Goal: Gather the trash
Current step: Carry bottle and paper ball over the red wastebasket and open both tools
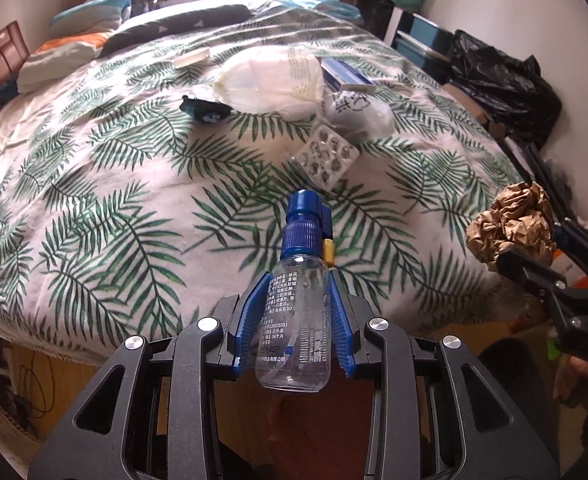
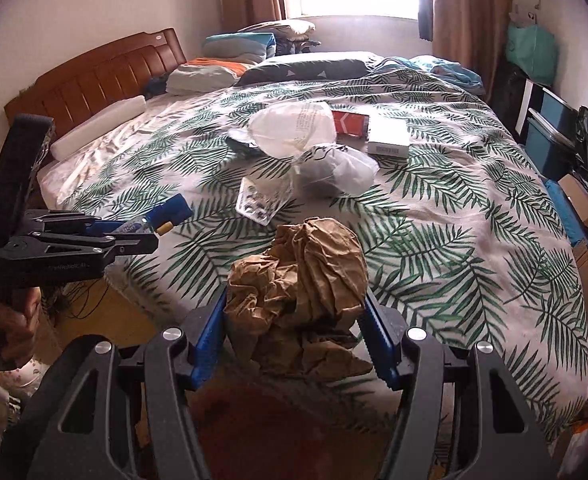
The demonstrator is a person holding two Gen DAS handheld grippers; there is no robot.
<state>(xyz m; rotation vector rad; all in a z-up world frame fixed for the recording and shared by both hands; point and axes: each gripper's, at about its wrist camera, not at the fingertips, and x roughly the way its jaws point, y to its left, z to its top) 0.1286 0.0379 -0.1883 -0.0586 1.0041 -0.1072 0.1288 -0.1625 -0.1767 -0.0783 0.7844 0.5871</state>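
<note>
— While both our hands hang over the foot of the bed, how do we hold the tools?

— We angle both downward toward the leaf-printed white-and-green bedspread point(image 2: 454, 232). Our left gripper point(image 1: 297, 300) points steeply down, its blue ribbed fingers point(image 1: 254, 312) pinched narrow against the sides of a small clear plastic spray bottle with a blue cap point(image 1: 300, 280). Our right gripper point(image 2: 296, 332) sits at a shallower tilt beside it, its blue fingers point(image 2: 208, 340) set wider and pressed on a crumpled ball of brown paper point(image 2: 298, 276).

— And how do the two pieces look?

— We see the bottle empty, printed with small text, its blue nozzle pointing away from us, a small yellow part beside the neck. The paper is a loose, deeply creased wad bulging above the fingers. Both are lifted clear of the bedspread, near its foot edge.

— What lies on the bed?

— We see a silvery blister pack point(image 2: 260, 198) nearest us, a clear plastic bag with grey contents point(image 2: 342, 168) just behind it, a white plastic bag point(image 2: 294, 128) further back, and a white cardboard box point(image 2: 388, 138) beside a red one point(image 2: 350, 122).
</note>
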